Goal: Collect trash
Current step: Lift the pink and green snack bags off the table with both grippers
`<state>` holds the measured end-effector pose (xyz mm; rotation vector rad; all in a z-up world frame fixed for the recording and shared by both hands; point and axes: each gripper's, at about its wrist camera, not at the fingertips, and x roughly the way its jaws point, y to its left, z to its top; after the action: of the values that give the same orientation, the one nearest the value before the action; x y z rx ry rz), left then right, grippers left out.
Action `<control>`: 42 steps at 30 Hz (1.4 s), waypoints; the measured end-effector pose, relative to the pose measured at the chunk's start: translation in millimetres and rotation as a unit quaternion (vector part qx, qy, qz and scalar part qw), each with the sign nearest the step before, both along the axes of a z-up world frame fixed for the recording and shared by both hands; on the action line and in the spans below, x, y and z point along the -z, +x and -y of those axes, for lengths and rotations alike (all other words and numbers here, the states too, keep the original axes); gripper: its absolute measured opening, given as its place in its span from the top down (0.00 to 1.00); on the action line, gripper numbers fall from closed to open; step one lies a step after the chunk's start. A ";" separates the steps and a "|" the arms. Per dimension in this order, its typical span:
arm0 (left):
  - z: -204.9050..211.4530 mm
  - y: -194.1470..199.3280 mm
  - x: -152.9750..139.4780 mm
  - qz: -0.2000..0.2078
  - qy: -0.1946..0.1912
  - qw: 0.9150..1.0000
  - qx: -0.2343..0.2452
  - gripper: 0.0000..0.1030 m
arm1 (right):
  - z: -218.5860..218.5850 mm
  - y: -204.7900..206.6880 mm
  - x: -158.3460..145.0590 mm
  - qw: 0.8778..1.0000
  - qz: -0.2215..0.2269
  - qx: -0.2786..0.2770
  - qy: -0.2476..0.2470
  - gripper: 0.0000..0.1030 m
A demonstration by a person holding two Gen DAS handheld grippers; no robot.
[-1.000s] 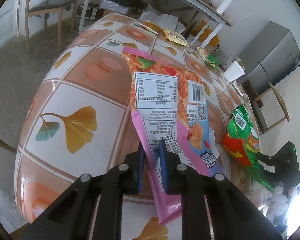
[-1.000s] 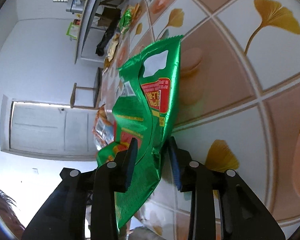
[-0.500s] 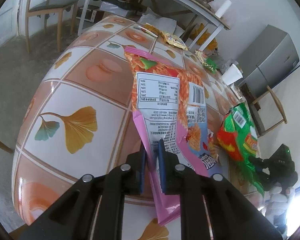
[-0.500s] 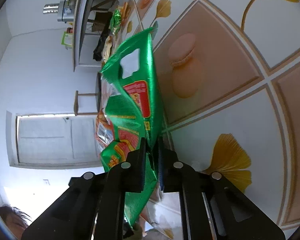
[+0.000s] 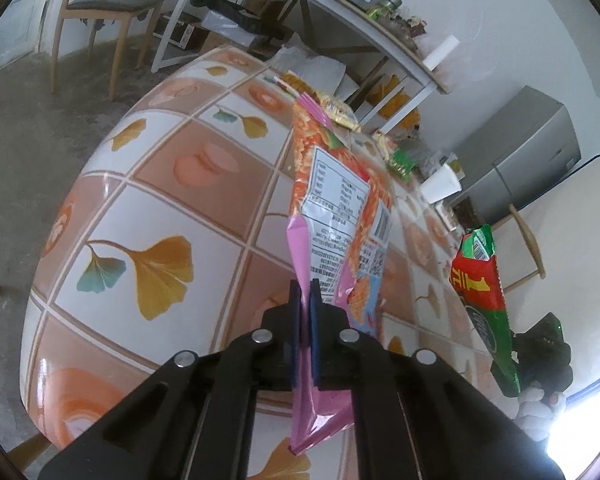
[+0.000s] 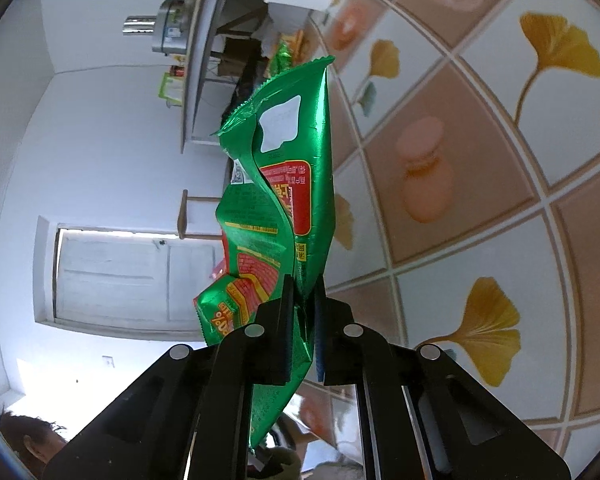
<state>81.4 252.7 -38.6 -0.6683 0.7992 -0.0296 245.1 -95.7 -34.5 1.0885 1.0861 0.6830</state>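
Pink wrapper (image 5: 332,216) hangs centre frame, clamped in the left gripper (image 5: 305,304); green wrapper (image 6: 284,216), centre frame, pinched by the right gripper (image 6: 302,300); lift both clear of the table (image 5: 148,184), keeping the pinch firm.

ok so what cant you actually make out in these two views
- Left wrist view: the left gripper hides the pink wrapper's pinched part; its print is too small to read.
- Right wrist view: the green wrapper hangs below the right gripper, its lower end hidden.
- No bin in either view.
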 end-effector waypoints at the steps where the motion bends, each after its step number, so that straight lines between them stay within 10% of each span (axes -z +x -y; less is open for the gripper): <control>1: -0.2 -1.0 -2.9 0.005 -0.001 1.000 0.000 0.97 | 0.7 -1.1 -2.9 1.000 0.003 0.001 0.001 0.93; 42: 17.2 -6.8 -40.3 0.063 -0.013 0.998 0.017 0.97 | 47.4 -35.0 -4.4 0.997 0.041 0.047 0.041 0.93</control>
<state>74.6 235.4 1.8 -0.6709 0.6894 -0.1117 210.1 -143.1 -30.1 1.1638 0.9369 0.6963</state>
